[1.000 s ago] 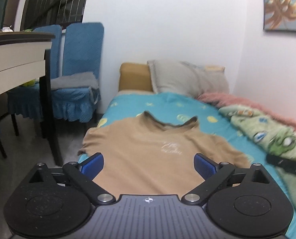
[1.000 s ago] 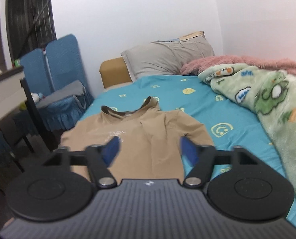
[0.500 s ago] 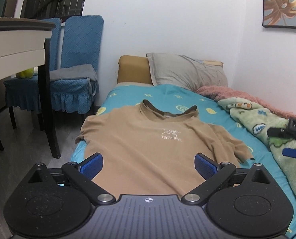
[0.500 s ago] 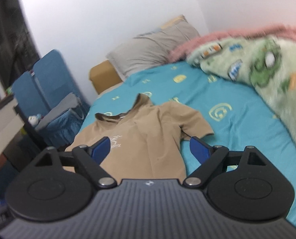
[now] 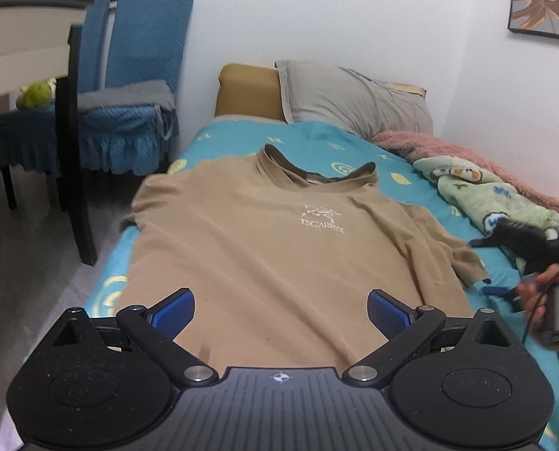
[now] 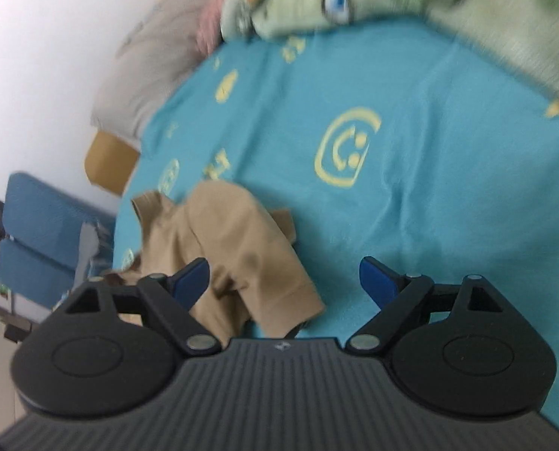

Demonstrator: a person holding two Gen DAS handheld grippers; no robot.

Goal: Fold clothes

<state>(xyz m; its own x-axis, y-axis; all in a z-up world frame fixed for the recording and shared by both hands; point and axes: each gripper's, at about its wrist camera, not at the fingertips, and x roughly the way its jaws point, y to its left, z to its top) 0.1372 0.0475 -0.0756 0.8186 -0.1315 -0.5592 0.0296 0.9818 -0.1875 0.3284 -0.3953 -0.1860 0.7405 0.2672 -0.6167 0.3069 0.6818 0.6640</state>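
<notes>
A tan T-shirt (image 5: 279, 248) with a small white chest logo lies face up and spread flat on the teal bed sheet (image 5: 234, 135), collar toward the pillow. My left gripper (image 5: 281, 310) is open and empty over the shirt's bottom hem. My right gripper (image 6: 285, 282) is open and empty, tilted down just above the shirt's right sleeve (image 6: 241, 251). In the left wrist view the right gripper (image 5: 505, 293) shows at the right edge, beside that sleeve, held in a hand.
A grey pillow (image 5: 354, 97) and tan cushion (image 5: 249, 90) lie at the head of the bed. A green cartoon blanket (image 5: 486, 195) and pink blanket (image 5: 467, 158) run along the wall side. Blue chairs (image 5: 129, 86) and a dark-legged table (image 5: 68, 150) stand left of the bed.
My left gripper moved closer over the shirt's hem. My right gripper swung right and tipped down to the right sleeve. Both stayed open.
</notes>
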